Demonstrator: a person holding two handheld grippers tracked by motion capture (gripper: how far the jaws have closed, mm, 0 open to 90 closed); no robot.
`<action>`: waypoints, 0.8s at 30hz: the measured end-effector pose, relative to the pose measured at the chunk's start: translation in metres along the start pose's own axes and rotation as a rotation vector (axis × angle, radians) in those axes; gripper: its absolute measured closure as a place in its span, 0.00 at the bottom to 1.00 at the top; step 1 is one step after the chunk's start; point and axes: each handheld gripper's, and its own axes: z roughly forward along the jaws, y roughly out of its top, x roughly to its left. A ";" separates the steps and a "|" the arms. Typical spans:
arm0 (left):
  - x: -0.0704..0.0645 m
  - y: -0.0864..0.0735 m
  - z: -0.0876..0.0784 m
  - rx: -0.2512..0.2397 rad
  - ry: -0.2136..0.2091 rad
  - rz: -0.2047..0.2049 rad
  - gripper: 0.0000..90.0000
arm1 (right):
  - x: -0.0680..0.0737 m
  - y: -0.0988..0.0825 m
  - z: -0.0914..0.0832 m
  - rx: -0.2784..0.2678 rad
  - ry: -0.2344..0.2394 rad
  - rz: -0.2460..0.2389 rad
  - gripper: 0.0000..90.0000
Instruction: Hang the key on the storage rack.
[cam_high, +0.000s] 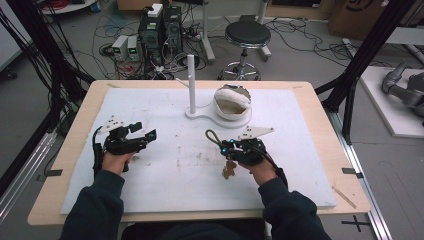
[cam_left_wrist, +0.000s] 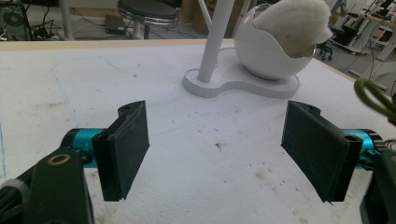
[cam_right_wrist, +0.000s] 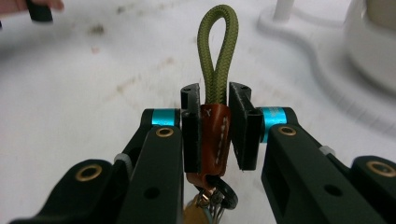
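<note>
A: The keychain is sitting in your right tool, clamped at the brown leather sleeve. You are pinching it there because the sleeve is the stiff part. That grip is leaving the olive cord loop standing free and open above the jaws.

B: And the rest of it?

A: In the high view the key fob is dangling below your right tool, just over the white surface, so the weight is hanging clear. I judge you are keeping the loop upright so it can drop over the white post on the stand, which is waiting ahead of you beside the egg-shaped bowl.

B: What about your other hand?

A: Your left tool is resting near the surface with its jaws spread wide and nothing between them. You are holding it well apart from the keychain, probably to keep the path clear.
</note>
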 end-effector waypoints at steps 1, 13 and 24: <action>0.000 0.000 0.000 0.000 0.000 0.001 0.26 | 0.000 0.006 0.000 -0.022 -0.003 -0.005 0.86; 0.004 0.001 -0.003 -0.018 0.005 -0.008 0.26 | -0.004 0.075 0.012 -0.172 -0.049 -0.055 0.86; 0.004 0.001 -0.002 -0.020 -0.008 -0.005 0.26 | -0.008 0.125 0.037 -0.212 -0.148 -0.073 0.86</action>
